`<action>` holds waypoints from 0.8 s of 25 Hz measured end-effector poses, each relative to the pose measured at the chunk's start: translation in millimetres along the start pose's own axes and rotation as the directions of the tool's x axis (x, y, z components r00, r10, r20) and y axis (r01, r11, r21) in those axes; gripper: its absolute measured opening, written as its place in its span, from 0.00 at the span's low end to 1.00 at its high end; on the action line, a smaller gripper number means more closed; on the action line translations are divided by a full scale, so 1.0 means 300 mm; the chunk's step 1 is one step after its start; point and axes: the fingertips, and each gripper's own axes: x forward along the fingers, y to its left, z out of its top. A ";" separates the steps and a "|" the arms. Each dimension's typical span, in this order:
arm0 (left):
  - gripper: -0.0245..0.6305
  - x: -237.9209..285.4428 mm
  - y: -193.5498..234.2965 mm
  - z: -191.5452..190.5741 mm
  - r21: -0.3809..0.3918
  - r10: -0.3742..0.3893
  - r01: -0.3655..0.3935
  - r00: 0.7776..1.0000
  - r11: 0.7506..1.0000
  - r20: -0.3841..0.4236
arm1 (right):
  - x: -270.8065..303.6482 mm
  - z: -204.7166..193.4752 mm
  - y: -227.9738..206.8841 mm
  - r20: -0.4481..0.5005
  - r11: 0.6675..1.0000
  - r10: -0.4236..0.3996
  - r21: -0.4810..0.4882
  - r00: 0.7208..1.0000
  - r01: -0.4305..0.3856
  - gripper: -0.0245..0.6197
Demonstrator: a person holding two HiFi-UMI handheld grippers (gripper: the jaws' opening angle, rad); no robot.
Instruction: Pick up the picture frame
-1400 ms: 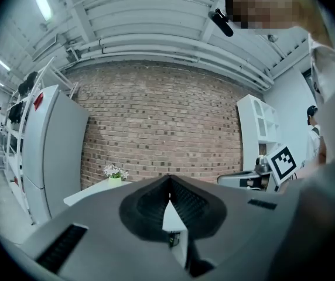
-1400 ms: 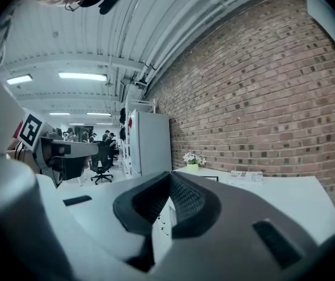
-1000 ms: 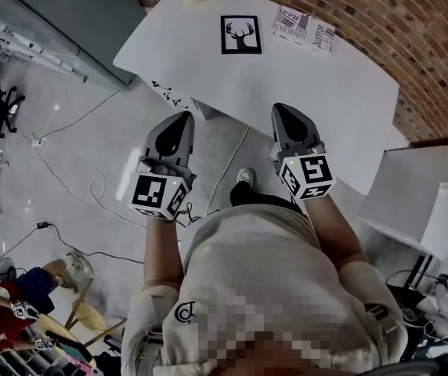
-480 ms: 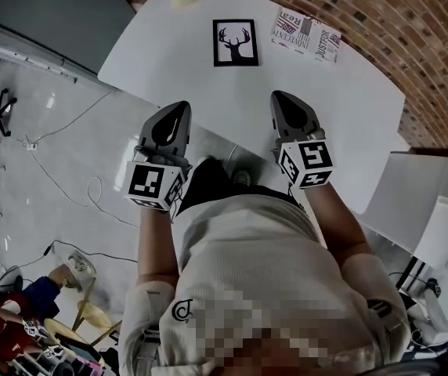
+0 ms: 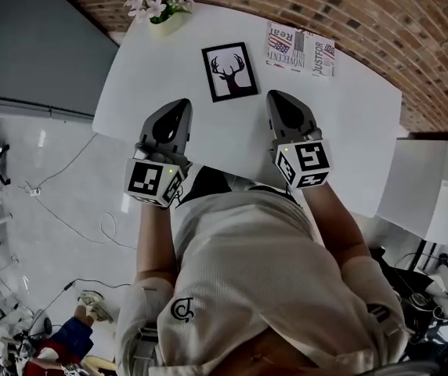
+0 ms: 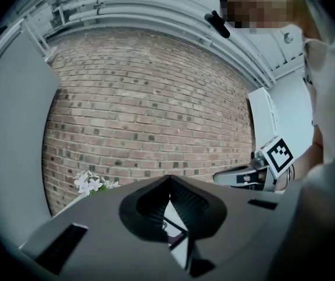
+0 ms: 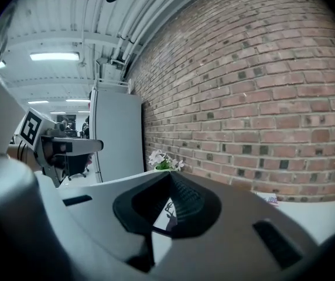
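The picture frame (image 5: 230,71), black-edged with a black deer head on white, lies flat on the white table (image 5: 153,77) toward the brick wall. My left gripper (image 5: 183,103) hovers over the table's near edge, below and left of the frame, shut and empty. My right gripper (image 5: 275,96) hangs just right of the frame's lower corner, also shut with nothing held. Through the left gripper's jaws a corner of the frame (image 6: 173,226) shows; through the right's, the deer print (image 7: 168,211).
A pot of white flowers (image 5: 160,6) stands at the table's far left corner. A printed paper (image 5: 300,51) lies right of the frame. The brick wall (image 5: 381,22) runs behind the table. A second white table (image 5: 424,186) stands at the right.
Both grippers have travelled forward from over the floor to over the table's near edge, closing in on the frame. Their jaws stayed shut.
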 end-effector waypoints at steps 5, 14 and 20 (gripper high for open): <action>0.05 0.119 0.129 -0.023 0.022 -0.095 0.096 0.995 0.995 -0.020 | 0.154 -0.091 -0.036 -0.148 0.994 -0.075 0.074 0.986 0.087 0.05; 0.05 0.282 0.252 -0.166 -0.017 -0.267 0.267 0.962 0.964 -0.054 | 0.363 -0.292 -0.091 -0.269 0.986 -0.158 0.009 0.950 0.167 0.05; 0.05 0.376 0.260 -0.232 -0.038 -0.360 0.358 0.930 0.933 -0.080 | 0.480 -0.482 -0.125 -0.446 0.991 -0.126 -0.020 0.886 0.131 0.07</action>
